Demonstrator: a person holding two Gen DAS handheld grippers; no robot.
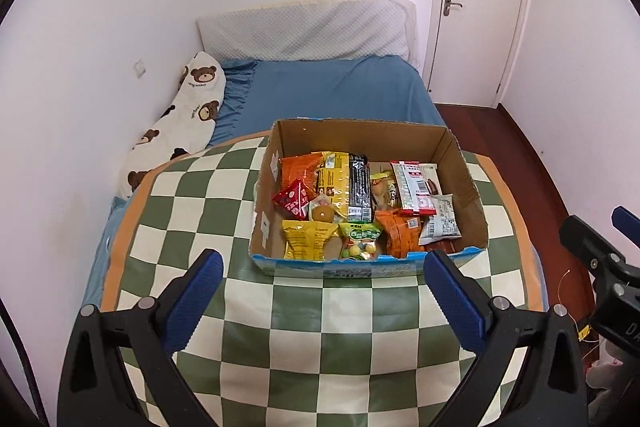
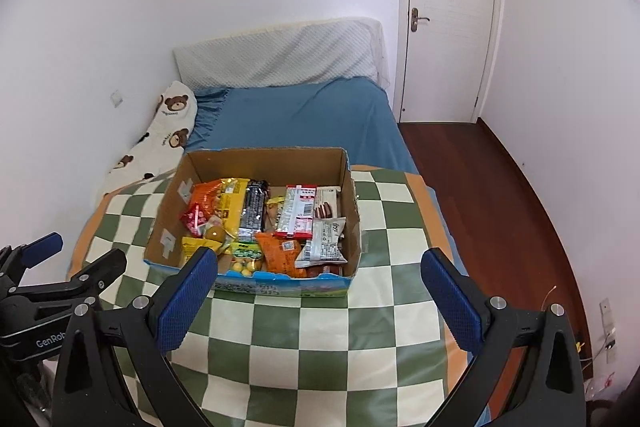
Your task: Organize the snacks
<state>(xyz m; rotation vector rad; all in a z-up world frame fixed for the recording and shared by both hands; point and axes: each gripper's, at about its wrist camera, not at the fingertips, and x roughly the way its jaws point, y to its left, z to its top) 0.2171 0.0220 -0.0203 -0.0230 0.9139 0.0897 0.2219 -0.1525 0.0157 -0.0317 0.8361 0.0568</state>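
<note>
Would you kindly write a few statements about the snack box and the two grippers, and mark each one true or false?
1. The cardboard box stands on a green-and-white checked cloth. True.
2. The left gripper is shut on a snack. False: it is open and holds nothing.
3. The box holds many snack packets, among them a black packet. True.
4. The door stands wide open. False: it is closed.
5. The right gripper is open, short of the box. True.
6. A bear-print pillow lies inside the box. False: it lies on the bed by the wall.
</note>
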